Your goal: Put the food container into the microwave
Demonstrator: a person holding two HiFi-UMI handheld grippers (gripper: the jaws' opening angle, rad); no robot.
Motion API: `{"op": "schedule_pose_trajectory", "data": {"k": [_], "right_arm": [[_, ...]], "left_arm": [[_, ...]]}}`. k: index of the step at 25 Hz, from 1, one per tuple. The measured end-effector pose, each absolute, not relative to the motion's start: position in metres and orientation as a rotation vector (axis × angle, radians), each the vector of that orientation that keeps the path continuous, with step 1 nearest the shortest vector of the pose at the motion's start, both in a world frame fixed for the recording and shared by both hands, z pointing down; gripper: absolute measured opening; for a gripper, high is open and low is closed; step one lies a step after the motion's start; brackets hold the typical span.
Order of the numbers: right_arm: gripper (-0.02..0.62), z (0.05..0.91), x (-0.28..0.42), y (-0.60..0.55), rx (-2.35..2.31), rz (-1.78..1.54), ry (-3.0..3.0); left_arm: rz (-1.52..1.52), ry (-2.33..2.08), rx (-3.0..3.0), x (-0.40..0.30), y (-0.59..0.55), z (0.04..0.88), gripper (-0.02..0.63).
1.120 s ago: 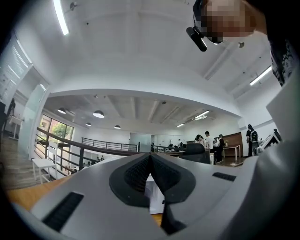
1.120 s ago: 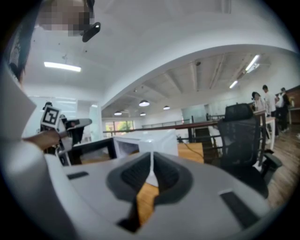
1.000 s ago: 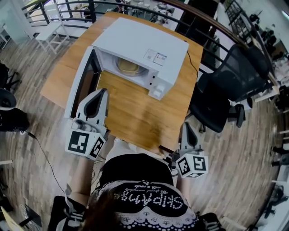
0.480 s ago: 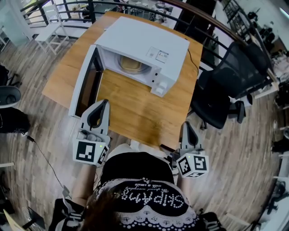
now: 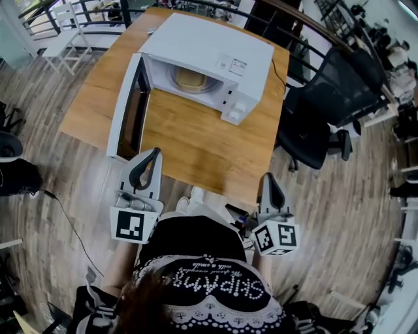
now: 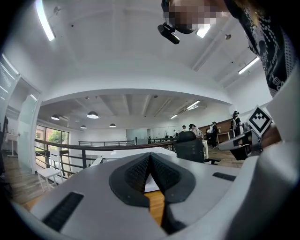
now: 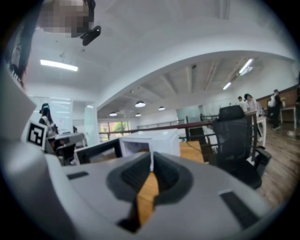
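The white microwave (image 5: 209,49) stands at the far side of the wooden table (image 5: 196,140), its door (image 5: 129,107) swung open to the left. A tan food container (image 5: 191,79) sits inside the cavity. My left gripper (image 5: 154,154) is shut and empty, held off the table's near edge just below the door's corner. My right gripper (image 5: 270,177) hovers, also shut and empty, past the table's near right corner. In the left gripper view the left gripper (image 6: 150,157) has its pads together, with the microwave (image 6: 124,152) beyond. The right gripper (image 7: 151,158) points at the microwave (image 7: 157,139).
A black office chair (image 5: 326,98) stands right of the table. A dark railing (image 5: 98,10) curves behind it, with a white chair (image 5: 65,29) at the back left. A cable (image 5: 62,215) lies on the wood floor to the left. People stand far off (image 7: 248,101).
Both grippers have drawn back from the table toward the person. The left one, earlier beside the open door's end, now sits off the table's edge. The jaws stay shut.
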State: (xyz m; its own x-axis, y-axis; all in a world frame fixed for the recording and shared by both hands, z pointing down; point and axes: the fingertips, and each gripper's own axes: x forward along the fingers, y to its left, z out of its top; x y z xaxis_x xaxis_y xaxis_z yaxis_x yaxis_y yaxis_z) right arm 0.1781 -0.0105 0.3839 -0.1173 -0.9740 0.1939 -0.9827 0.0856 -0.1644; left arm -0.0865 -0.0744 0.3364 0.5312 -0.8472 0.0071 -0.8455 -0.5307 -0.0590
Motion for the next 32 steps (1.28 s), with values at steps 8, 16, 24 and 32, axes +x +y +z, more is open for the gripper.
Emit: {"op": "schedule_pose_trajectory", "data": {"k": [8, 16, 24, 32], "right_arm": [[0.038, 0.391, 0.168, 0.007, 2.09, 0.413, -2.232], [0.038, 0.408, 0.163, 0.031, 2.052, 0.467, -2.164], [0.038, 0.413, 0.15, 0.026, 2.013, 0.508, -2.183], [0.038, 0.404, 0.145, 0.01, 1.972, 0.453, -2.207]], "left_arm": [[-0.104, 1.446, -2.731, -0.103, -0.064, 0.343, 0.03], [-0.147, 1.459, -2.774, -0.114, -0.051, 0.361, 0.031], [-0.137, 1.549, -2.767, -0.126, -0.054, 0.368, 0.031], [-0.077, 1.612, -2.705, -0.142, -0.059, 0.353, 0.031]]}}
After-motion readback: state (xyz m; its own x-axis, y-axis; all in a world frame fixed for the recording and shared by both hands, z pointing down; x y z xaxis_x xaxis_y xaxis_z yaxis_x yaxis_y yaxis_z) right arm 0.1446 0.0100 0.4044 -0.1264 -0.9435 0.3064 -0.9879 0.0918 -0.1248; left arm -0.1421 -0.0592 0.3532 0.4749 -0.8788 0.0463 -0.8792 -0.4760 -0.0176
